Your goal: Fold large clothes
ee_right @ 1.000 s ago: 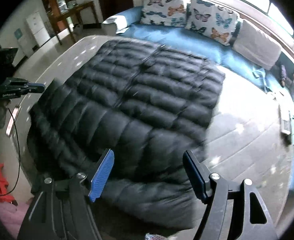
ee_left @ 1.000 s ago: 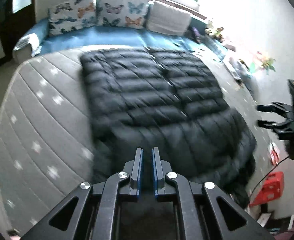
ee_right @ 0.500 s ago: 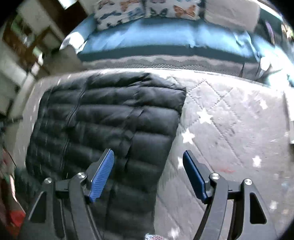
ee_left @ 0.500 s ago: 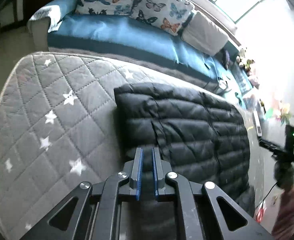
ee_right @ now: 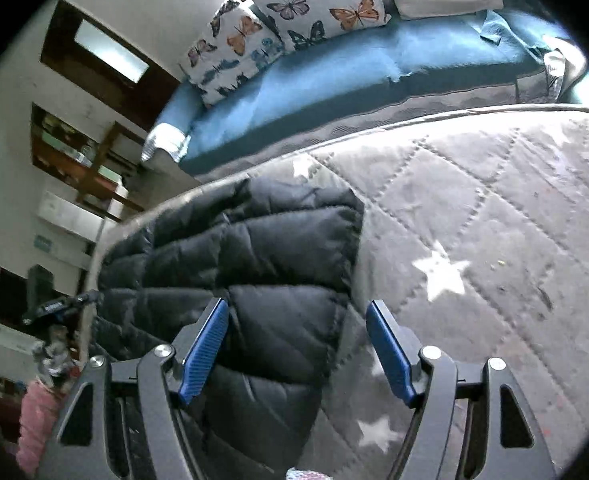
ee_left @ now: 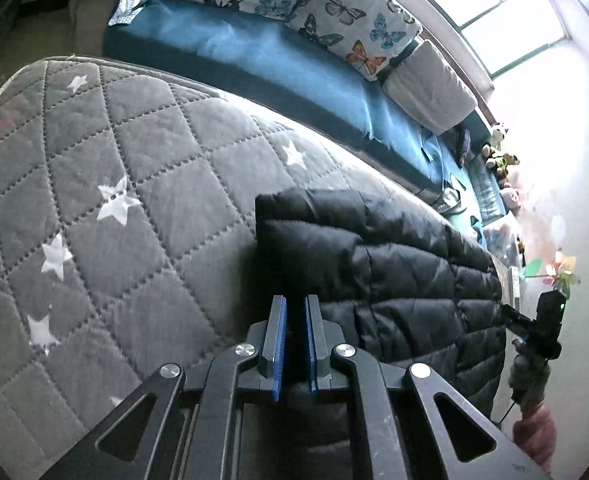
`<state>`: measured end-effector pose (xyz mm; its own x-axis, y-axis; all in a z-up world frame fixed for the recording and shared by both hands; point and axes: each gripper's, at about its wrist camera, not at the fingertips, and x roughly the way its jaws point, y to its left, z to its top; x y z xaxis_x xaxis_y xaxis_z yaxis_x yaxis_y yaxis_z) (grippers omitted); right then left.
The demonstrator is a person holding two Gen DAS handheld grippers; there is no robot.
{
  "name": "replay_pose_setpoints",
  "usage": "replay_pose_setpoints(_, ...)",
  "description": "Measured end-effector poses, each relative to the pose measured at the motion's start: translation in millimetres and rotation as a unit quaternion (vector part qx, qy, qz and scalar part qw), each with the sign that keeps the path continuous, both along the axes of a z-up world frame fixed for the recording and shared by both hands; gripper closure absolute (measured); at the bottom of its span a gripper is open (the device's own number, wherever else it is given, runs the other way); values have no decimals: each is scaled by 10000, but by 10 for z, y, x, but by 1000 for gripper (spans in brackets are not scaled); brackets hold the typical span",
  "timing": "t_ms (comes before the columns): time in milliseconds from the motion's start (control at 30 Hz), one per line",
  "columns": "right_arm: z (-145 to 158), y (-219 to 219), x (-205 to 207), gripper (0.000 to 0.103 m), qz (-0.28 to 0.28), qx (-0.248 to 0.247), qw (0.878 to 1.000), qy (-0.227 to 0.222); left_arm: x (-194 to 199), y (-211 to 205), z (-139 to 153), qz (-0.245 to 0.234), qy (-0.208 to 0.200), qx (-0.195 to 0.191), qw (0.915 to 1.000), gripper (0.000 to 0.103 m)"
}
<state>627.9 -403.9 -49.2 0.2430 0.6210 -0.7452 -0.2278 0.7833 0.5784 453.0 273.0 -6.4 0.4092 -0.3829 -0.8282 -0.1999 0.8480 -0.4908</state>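
Note:
A large black quilted down jacket (ee_left: 394,272) lies flat on a grey quilted mattress with white stars (ee_left: 114,184). My left gripper (ee_left: 294,320) is low over the jacket's left edge near its far corner, its jaws nearly shut with a narrow gap and nothing visibly pinched. My right gripper (ee_right: 296,324) is open wide, low over the jacket's (ee_right: 262,264) right edge, its left pad (ee_right: 206,344) above the fabric and its right pad (ee_right: 390,352) above the mattress (ee_right: 494,240). The right gripper also shows far right in the left wrist view (ee_left: 534,328).
A blue sofa (ee_left: 254,52) with butterfly cushions (ee_left: 334,4) and a grey cushion (ee_left: 430,88) runs along the mattress's far side. Toys and flowers line the right wall (ee_left: 506,168). Wooden shelves (ee_right: 78,152) stand at the left in the right wrist view.
Both grippers have moved forward and down along the jacket toward its far corners. The left stays nearly shut, the right stays open.

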Motion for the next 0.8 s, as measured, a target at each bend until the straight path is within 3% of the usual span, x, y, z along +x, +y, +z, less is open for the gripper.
replay_pose_setpoints(233,-32,99,99,30,64,300,9995,-79,138,18,-23,53,-68,-12,10000,92)
replay_pose_setpoints(400,-77,10,119,39,32,536,9985,-42,161,121,1,202,-255,-356,9988,92)
replay_pose_setpoints(600,-107,-65,104,39,25,761,9971,49,174,184,-41,380,-323,-626,9968,91)
replay_pose_setpoints(667,-122,-106,96,39,36,809,9967,57,168,213,-38,390,-333,-718,9961,79)
replay_pose_setpoints(733,-111,-109,94,39,38,809,9967,70,147,236,-8,415,-385,-716,9958,44)
replay_pose_setpoints(800,-102,-110,88,39,84,778,9969,52,109,262,44,492,-556,-621,9953,24)
